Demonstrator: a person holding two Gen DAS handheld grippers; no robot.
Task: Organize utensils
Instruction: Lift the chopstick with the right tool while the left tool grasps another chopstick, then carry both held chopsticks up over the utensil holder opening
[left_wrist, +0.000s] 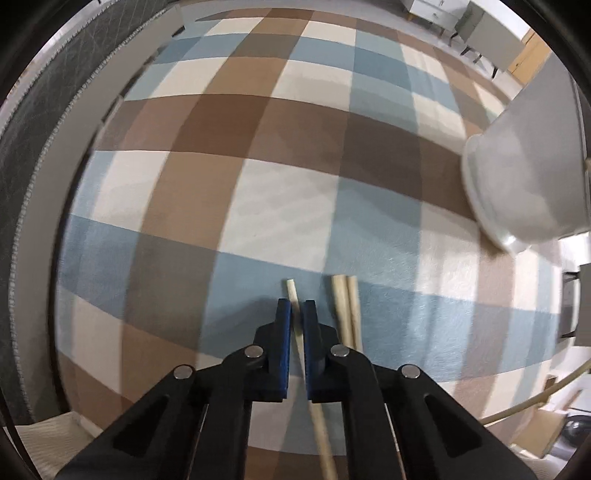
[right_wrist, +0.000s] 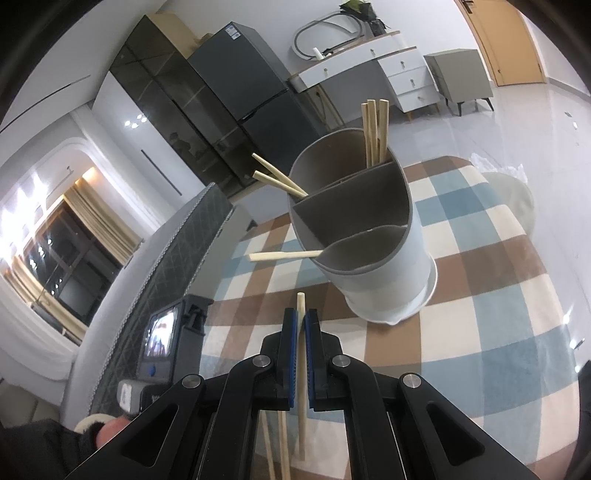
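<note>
My left gripper (left_wrist: 297, 308) is shut on one pale wooden chopstick (left_wrist: 295, 314) just above the checked rug. Two more chopsticks (left_wrist: 347, 314) lie side by side on the rug right of it. The white utensil holder (left_wrist: 528, 162) shows at the right edge. In the right wrist view my right gripper (right_wrist: 300, 317) is shut on another chopstick (right_wrist: 301, 306), held up in front of the holder (right_wrist: 373, 236). The holder has grey divided compartments. Three chopsticks (right_wrist: 373, 129) stand in its back compartment, two (right_wrist: 277, 177) lean out left, and one (right_wrist: 284, 255) pokes out of the front compartment.
A checked blue, brown and cream rug (left_wrist: 258, 147) covers the surface. A dark quilted mattress edge (right_wrist: 162, 266) runs along the left. The left hand-held gripper body with its small screen (right_wrist: 162, 332) is at lower left. Loose chopsticks (right_wrist: 275, 443) lie below my right gripper.
</note>
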